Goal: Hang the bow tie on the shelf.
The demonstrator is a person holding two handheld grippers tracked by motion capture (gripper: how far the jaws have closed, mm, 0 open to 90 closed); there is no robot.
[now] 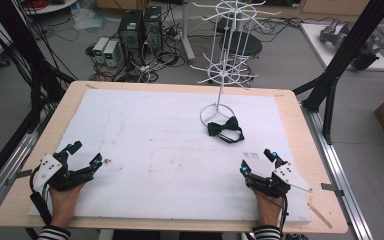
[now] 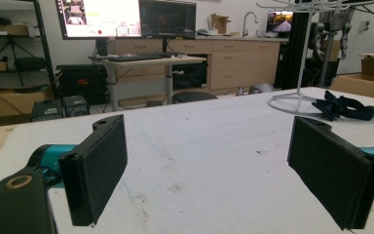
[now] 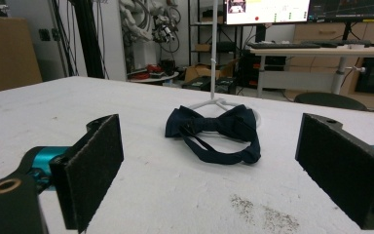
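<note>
A person sits at a table (image 1: 300,150) covered by a white pad (image 1: 155,150), holding a two-jaw gripper in each hand. Both hands rest on the near edge of the pad, far apart, in what looks like a waiting pose before any reach begins. The left gripper (image 1: 83,154) sits at the near left corner, its jaws spread wide with nothing between them. The right gripper (image 1: 258,161) sits near the near right corner, jaws equally wide and empty.

The landmark is a white wire rack (image 1: 225,60) standing toward the far right of the pad, with a ring base and two tiers of bare hooks. A dark navy bow tie (image 1: 225,130) lies flat on the pad, touching the near side of the rack's base, its strap looped loosely beside it. Lying at the foot of the rack, it is probably meant to be hung on a hook.

In the right gripper view the bow tie (image 3: 214,127) lies straight ahead between the open jaws, some way off, with the rack's pole just behind it. In the left gripper view the bow tie (image 2: 343,107) appears far off to the right, just beside the rack's base (image 2: 292,103). The right gripper is the nearer tool and already faces it
</note>
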